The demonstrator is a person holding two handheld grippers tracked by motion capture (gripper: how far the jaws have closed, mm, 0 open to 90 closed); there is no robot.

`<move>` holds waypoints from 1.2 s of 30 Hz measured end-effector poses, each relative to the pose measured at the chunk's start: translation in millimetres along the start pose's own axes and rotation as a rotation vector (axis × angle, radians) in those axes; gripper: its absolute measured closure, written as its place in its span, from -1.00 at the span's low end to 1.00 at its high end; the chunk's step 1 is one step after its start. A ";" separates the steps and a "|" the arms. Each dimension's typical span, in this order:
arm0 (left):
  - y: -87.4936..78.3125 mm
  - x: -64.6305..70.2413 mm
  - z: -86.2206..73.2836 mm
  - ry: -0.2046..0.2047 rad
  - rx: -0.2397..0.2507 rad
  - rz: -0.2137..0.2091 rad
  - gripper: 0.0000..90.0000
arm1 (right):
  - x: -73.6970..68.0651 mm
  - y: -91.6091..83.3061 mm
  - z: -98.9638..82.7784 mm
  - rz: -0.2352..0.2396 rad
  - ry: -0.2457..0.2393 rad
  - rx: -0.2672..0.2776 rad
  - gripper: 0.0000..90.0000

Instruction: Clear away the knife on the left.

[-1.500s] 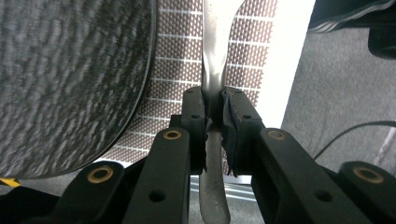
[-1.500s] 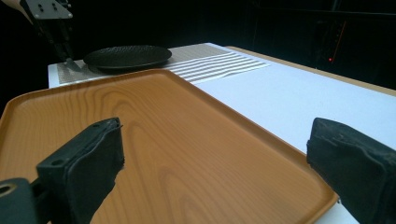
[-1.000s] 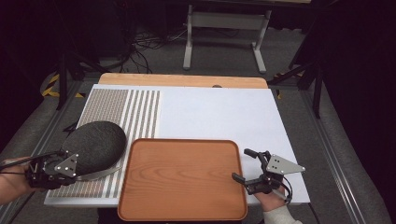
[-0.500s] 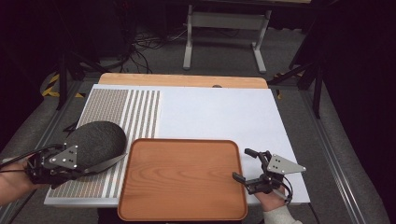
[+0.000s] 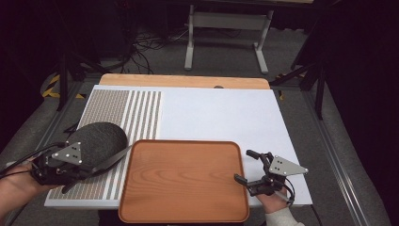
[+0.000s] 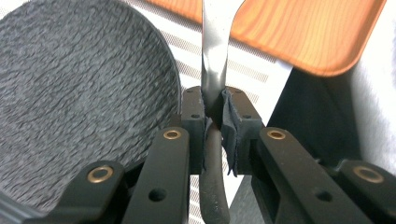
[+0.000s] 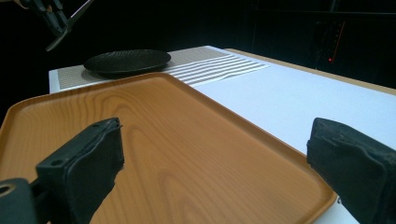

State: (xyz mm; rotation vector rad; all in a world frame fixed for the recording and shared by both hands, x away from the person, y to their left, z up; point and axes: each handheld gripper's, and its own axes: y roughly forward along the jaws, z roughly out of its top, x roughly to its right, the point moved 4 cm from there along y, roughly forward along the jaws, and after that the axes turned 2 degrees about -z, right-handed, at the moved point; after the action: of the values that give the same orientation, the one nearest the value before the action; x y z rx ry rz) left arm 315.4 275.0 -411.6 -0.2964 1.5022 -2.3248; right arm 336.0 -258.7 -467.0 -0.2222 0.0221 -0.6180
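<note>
Lifting the long spoon (image 6: 214, 70) off the mat, you have pulled your left gripper (image 5: 59, 165) back toward 8 o'clock, jaws squeezed on its handle. Maybe it goes on the tray (image 5: 183, 181) next. Tray and dark plate (image 5: 101, 139) hold nothing. Your right gripper (image 5: 258, 175) waits wide at 4 o'clock.

The white table top (image 5: 221, 117) is evenly and brightly lit while the room around it falls into near black. The tray (image 7: 154, 140) shows a soft sheen. Close up, the black jaws look slightly blurred.
</note>
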 end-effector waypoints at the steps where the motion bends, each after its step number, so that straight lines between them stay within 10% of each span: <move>1: 0.3 0.7 2.1 -0.003 0.015 -0.007 0.78 | 0.0 0.1 0.0 0.001 0.000 0.000 -0.90; 14: 4.9 9.9 26.2 -0.066 0.167 -0.056 0.78 | -0.1 -0.5 -0.1 -0.001 -0.005 -0.003 -0.90; 36: 32.8 34.1 64.8 -0.133 0.254 -0.124 0.78 | 0.7 -2.6 0.0 -0.003 -0.011 0.000 -0.90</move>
State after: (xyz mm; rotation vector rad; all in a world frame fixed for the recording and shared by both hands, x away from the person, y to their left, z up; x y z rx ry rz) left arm 313.6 194.9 -415.2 -0.4771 1.1412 -2.5044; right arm 335.1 -261.2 -466.4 -0.2258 0.0115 -0.6193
